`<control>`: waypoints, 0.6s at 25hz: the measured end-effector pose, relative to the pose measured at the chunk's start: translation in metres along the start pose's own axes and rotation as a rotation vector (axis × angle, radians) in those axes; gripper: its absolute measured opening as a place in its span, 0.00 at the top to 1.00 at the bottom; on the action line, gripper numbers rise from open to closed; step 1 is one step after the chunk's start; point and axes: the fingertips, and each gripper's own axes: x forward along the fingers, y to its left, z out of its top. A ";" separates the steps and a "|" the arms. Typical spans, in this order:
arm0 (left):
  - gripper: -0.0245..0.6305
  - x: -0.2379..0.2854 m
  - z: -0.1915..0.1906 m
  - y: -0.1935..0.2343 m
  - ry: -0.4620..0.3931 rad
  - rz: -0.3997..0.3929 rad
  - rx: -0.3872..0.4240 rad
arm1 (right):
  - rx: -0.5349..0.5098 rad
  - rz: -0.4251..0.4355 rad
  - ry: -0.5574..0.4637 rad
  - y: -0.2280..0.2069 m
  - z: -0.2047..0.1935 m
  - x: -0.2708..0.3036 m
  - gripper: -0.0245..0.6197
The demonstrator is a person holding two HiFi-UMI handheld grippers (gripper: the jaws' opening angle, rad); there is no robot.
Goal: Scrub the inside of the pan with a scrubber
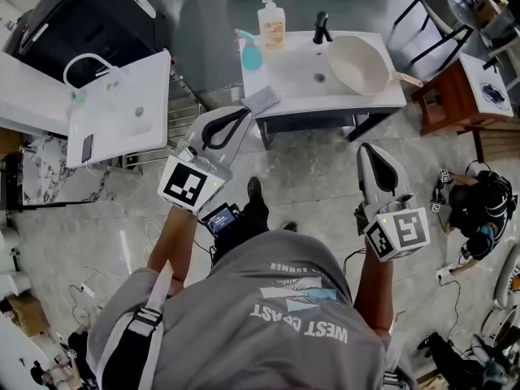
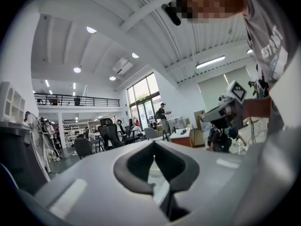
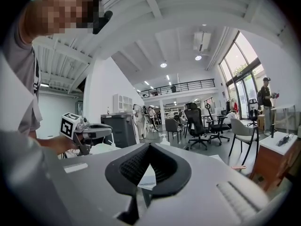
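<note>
Both the left gripper [image 1: 242, 114] and the right gripper [image 1: 366, 148] are held with fingers clenched together, nothing being grasped. The scrubber [image 1: 262, 99] is seen just beyond the left fingers, at the tabletop [image 1: 286, 89] edge. The pan [image 1: 357, 65] is rested on the tabletop well ahead of the right fingers.

The only print that reads is on the person's grey T-shirt [image 1: 244, 315]. In the head view it stands upside down: large pale letters spell "WEST COAST", and nearer the collar a line of small dark letters looks like "SUMMER", with a pale blue and white graphic between the two lines. In the left gripper view a few pale letters of the same shirt show, "EST" among them. The soap bottle [image 1: 271, 24] on the sink [image 1: 284, 75] has a label too small to read. The two square markers [image 1: 190, 184] [image 1: 398, 232] bear black-and-white block patterns, no letters
</note>
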 end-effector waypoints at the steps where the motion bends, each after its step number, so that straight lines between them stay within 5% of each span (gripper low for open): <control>1: 0.96 0.007 -0.001 0.007 -0.004 -0.007 -0.004 | -0.001 -0.006 0.005 -0.002 0.001 0.007 0.96; 15: 0.96 0.069 -0.026 0.125 -0.022 -0.093 -0.022 | -0.001 -0.074 0.035 -0.011 0.017 0.134 0.96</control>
